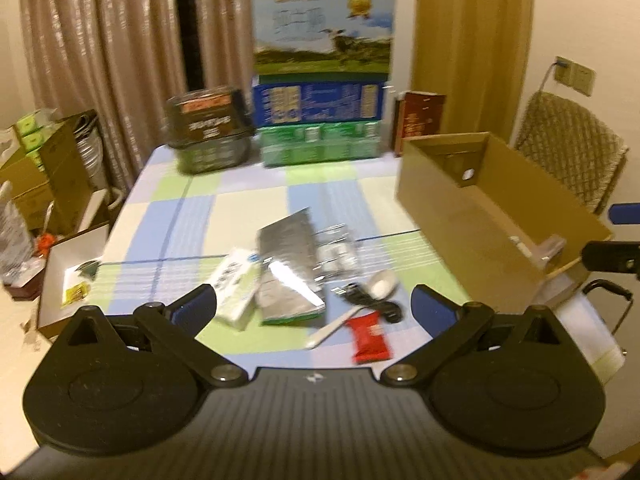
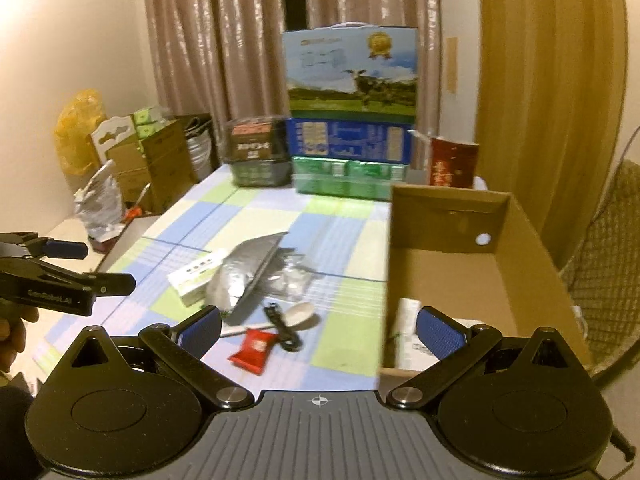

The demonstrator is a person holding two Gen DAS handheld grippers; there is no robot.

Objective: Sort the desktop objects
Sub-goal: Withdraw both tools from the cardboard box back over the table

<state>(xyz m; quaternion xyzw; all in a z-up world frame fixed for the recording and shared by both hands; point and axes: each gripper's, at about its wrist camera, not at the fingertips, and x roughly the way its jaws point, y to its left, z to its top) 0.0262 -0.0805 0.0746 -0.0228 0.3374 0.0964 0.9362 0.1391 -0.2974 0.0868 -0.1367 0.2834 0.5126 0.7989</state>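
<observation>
Red packet (image 2: 253, 349): label unreadable.

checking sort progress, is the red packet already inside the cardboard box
No, the red packet lies on the checked tablecloth, left of the cardboard box.

Left wrist view above the near table edge, facing the far curtains, right wrist view beside it, shifted right, nearer the cardboard box (image 2: 472, 216), both sharing the checkered tablecloth (image 1: 248, 216) clutter.

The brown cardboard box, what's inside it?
Inside the cardboard box, some white packages lie at the near end. The right gripper hides part of the bottom.
</observation>
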